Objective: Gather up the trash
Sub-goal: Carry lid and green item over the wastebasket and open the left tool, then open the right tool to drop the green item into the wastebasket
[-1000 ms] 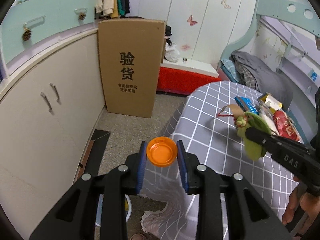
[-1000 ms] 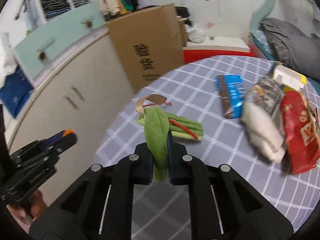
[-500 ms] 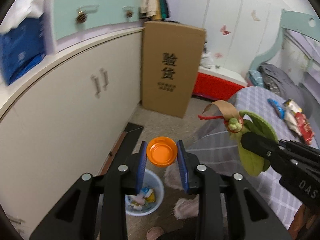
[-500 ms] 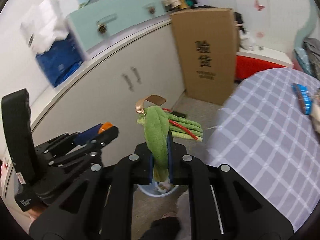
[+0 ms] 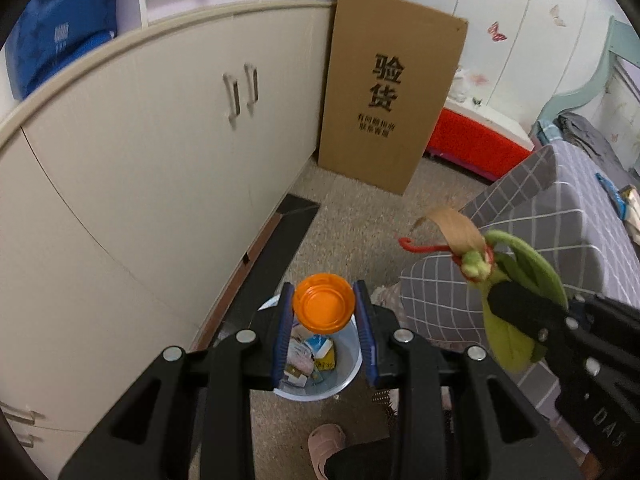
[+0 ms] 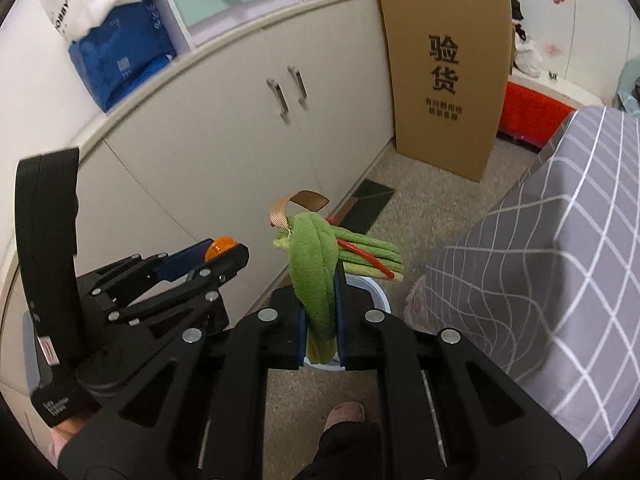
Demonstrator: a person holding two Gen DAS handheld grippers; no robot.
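Observation:
My left gripper (image 5: 323, 309) is shut on an orange bottle cap (image 5: 323, 304), held above a pale blue trash bin (image 5: 348, 376) on the floor; the bin holds several wrappers. In the right wrist view the same gripper (image 6: 228, 254) shows at the left with the orange cap (image 6: 221, 246) at its tip. My right gripper (image 6: 318, 300) is shut on a green felt leaf bundle (image 6: 314, 264) with a red cord and a brown strip; it hangs over the bin's rim (image 6: 376, 290). The left wrist view shows that bundle (image 5: 516, 280) at the right.
Cream cabinets (image 5: 140, 152) run along the left. A tall cardboard box (image 5: 388, 92) leans at the back, with a red box (image 5: 472, 138) beside it. A table with a grey checked cloth (image 6: 560, 240) stands on the right. A person's pink slipper (image 5: 326, 440) is near the bin.
Both grippers swung left off the checked table and sank toward the floor, still holding the cap and the green bundle. The bin came into view and now lies under them.

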